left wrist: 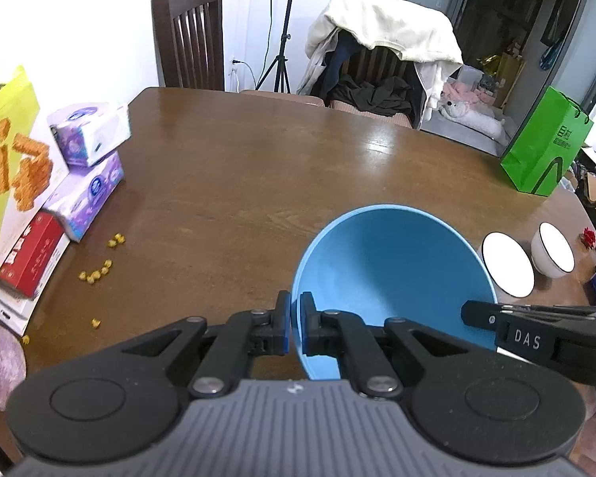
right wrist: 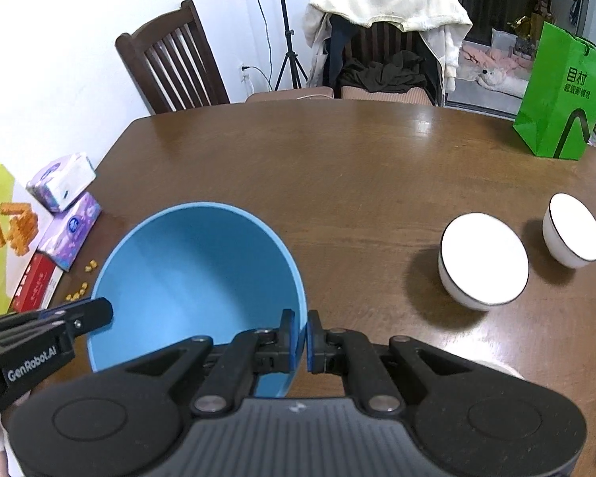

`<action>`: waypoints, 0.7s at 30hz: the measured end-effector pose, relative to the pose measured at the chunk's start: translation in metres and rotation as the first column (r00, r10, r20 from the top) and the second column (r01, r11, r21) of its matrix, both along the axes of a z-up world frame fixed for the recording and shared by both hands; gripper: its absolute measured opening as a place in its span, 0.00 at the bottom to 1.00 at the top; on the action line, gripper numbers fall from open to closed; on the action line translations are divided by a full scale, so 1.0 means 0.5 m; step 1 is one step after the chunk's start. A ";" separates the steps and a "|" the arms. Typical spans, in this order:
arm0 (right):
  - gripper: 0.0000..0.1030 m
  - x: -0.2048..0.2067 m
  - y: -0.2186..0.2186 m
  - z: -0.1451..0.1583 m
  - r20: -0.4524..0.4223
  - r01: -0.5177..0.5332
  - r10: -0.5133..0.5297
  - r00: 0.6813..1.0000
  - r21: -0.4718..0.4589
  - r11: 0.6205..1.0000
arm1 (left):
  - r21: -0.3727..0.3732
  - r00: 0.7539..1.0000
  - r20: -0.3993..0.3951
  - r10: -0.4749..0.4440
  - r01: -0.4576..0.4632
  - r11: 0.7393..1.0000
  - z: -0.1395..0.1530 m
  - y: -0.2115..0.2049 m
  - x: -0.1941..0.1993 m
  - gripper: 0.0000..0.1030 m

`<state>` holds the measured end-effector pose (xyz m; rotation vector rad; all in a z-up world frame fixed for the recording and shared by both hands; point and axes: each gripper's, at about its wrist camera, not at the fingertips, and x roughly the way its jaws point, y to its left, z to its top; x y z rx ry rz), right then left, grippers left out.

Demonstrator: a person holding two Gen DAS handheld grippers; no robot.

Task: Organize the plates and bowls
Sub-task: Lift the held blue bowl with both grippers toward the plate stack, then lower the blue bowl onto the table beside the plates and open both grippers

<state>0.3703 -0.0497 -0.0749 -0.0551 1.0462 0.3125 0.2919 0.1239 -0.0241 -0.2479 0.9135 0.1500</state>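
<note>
A big blue bowl (left wrist: 393, 270) is held above the wooden table (left wrist: 258, 167) by both grippers. My left gripper (left wrist: 295, 324) is shut on its left rim. My right gripper (right wrist: 301, 340) is shut on its right rim; the bowl also shows in the right wrist view (right wrist: 194, 274). Two white bowls with dark rims stand on the table to the right: a larger one (right wrist: 482, 264) and a smaller one (right wrist: 572, 228). In the left wrist view they sit at the far right, the larger (left wrist: 506, 264) and the smaller (left wrist: 552, 252).
Tissue packs (left wrist: 89, 159) and snack boxes (left wrist: 4, 183) are stacked at the table's left edge, with yellow crumbs (left wrist: 97, 272) near them. A green paper bag (right wrist: 562, 95) stands at the far right. Two chairs (right wrist: 171, 63) stand behind the table, one draped with clothes (right wrist: 385, 4).
</note>
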 end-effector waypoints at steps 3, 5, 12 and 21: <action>0.05 -0.030 0.008 -0.006 -0.006 -0.001 0.001 1.000 -0.003 1.000 | 0.001 1.000 0.001 -0.004 0.004 1.000 0.000 0.010 -0.025 0.05; 0.05 -0.048 0.014 -0.010 -0.010 -0.001 0.001 1.000 -0.006 1.000 | 0.000 1.000 0.003 -0.006 0.006 1.000 -0.002 0.019 -0.041 0.05; 0.06 -0.110 0.040 -0.024 -0.019 0.000 0.000 1.000 -0.016 1.000 | 0.001 1.000 -0.001 -0.013 0.013 1.000 -0.015 0.040 -0.093 0.05; 0.06 -0.166 0.067 -0.051 -0.047 -0.003 0.002 0.999 -0.030 1.000 | 0.005 0.999 -0.033 -0.018 0.018 1.000 -0.046 0.061 -0.149 0.05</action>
